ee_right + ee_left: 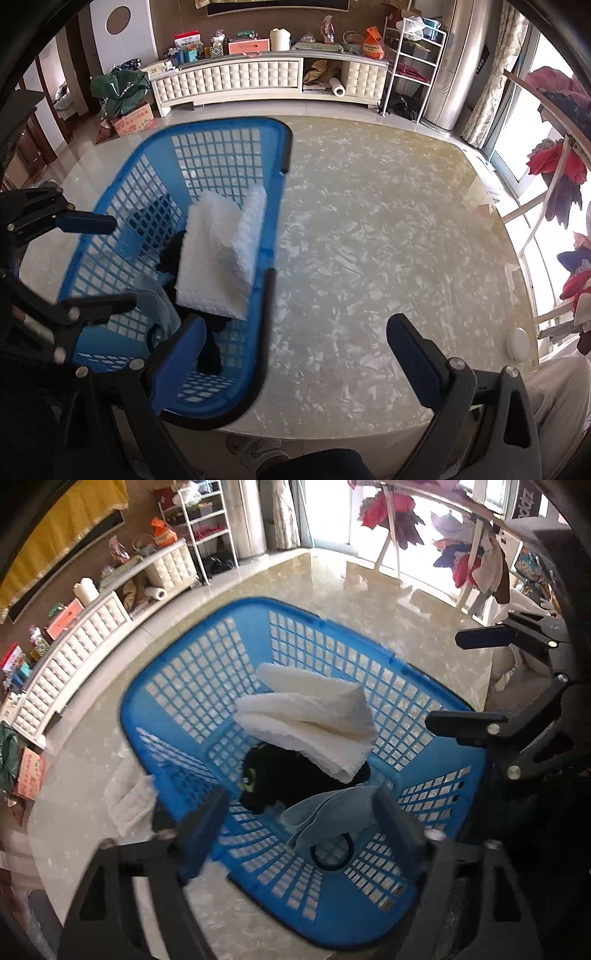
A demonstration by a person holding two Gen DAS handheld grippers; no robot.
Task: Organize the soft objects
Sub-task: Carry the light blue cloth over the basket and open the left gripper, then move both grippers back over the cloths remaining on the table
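Note:
A blue mesh basket [127, 716] [286, 147] stands on the marble table. Inside it a folded white towel [314, 720] [218, 258] lies over a black soft toy [273, 779] [208, 354]. A grey-blue cloth [325, 812] [162, 310] lies loose at the basket's near end. My left gripper [299, 830] [96, 264] hovers open just above that cloth, its pads clear of it. Over the basket's right rim and the bare table, my right gripper [297, 358] [474, 681] is open and holds nothing. A crumpled white cloth [129, 797] lies on the table outside the basket's left wall.
The marble table [388, 240] stretches bare to the right of the basket, with a small white round object [519, 341] near its right edge. A white cabinet [258, 81] lines the far wall. A clothes rack [476, 554] stands by the window. A person's shoe [258, 452] shows below the table edge.

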